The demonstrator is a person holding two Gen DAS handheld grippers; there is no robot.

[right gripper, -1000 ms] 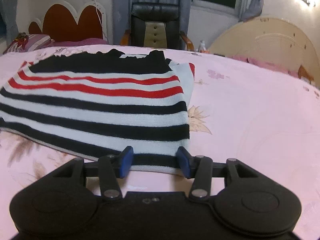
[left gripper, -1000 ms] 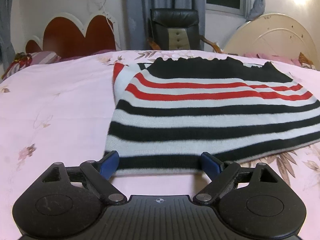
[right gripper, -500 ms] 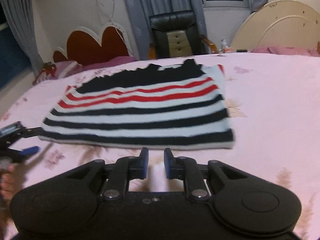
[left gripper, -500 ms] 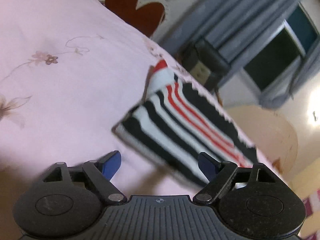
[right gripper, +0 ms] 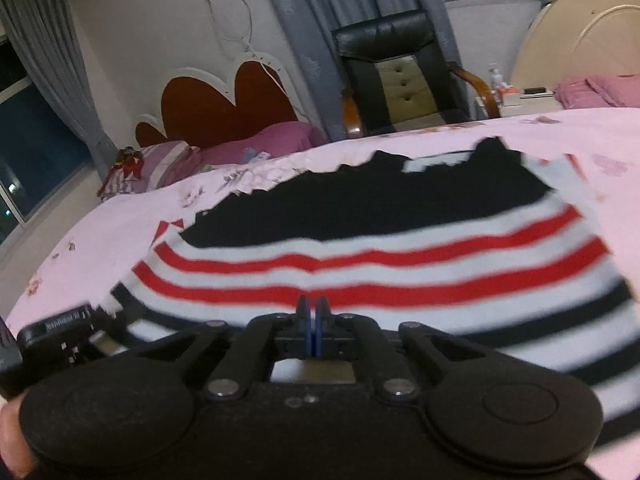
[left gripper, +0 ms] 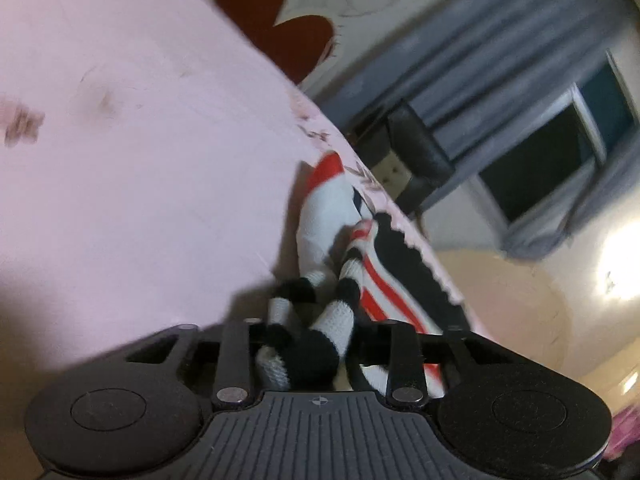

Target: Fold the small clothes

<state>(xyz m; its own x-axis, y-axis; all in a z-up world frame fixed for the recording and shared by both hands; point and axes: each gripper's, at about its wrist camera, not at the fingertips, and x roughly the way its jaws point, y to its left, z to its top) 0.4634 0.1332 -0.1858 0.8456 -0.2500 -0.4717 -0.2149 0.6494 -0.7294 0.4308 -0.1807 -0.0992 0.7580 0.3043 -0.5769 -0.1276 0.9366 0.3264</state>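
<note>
- Striped sweater (right gripper: pixel 380 256), knitted in black, white and red bands, lies on the pink floral bedspread (right gripper: pixel 100 232), most of it spread flat with its black top part toward the far side of the bed.
- Left gripper (left gripper: pixel 306 340) is rolled steeply to one side; its jaws have just been closing, and a bunched corner of the sweater (left gripper: pixel 316 344) sits between them, pinched and lifted off the bedspread (left gripper: pixel 140 160) into a ridge of folds.
- Right gripper (right gripper: pixel 312 312) has its 2 blue pads pressed together, closed on nothing that can be seen; it sits low over the near white and red stripes, and whether it touches the knit cannot be told.
- In the right wrist view the left gripper's black body (right gripper: pixel 60 328) shows at the sweater's near left corner.
- Beyond the bed stand a black office chair (right gripper: pixel 396 68), a red scalloped headboard (right gripper: pixel 224 108) and grey curtains (right gripper: pixel 296 32).
</note>
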